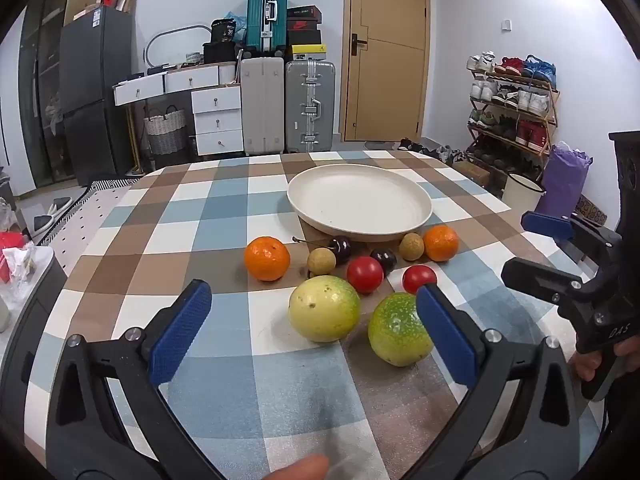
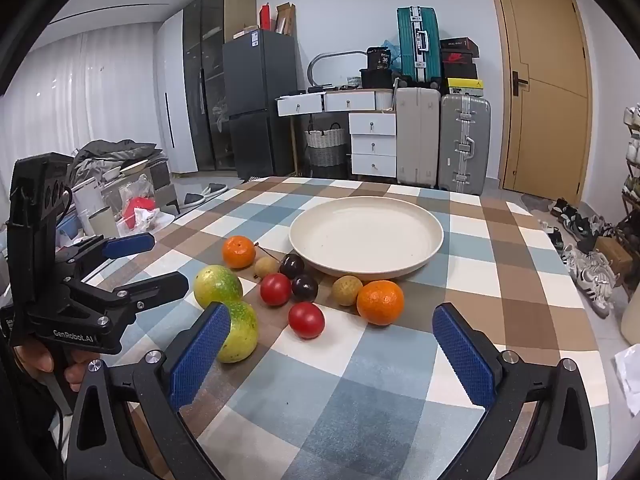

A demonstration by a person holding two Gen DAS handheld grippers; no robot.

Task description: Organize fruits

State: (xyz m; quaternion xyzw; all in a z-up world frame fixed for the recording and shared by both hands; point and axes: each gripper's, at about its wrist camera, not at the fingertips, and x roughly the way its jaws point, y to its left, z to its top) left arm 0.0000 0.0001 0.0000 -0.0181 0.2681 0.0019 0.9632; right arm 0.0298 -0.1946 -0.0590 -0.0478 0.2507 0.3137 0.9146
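An empty cream plate point(image 1: 360, 216) point(image 2: 366, 256) sits on the checked tablecloth. In front of it lie two oranges point(image 1: 267, 259) point(image 2: 380, 297), two red tomatoes point(image 1: 364, 274) point(image 2: 306, 320), dark cherries point(image 1: 341, 249) point(image 2: 305, 287), two brown longans point(image 1: 321, 261) point(image 2: 347, 290) and two yellow-green passion fruits point(image 1: 324, 308) point(image 2: 218, 286). My left gripper point(image 1: 316, 336) is open and empty, just short of the passion fruits. My right gripper point(image 2: 330, 360) is open and empty, just short of the near tomato and near orange.
The checked table point(image 1: 224, 208) ends at a far edge behind the plate. Suitcases point(image 1: 288, 108), white drawers point(image 1: 218, 120), a dark fridge point(image 1: 96, 92), a door point(image 1: 386, 48) and a shoe rack point(image 1: 512, 108) stand beyond. Clutter lies off the table's left side point(image 2: 132, 208).
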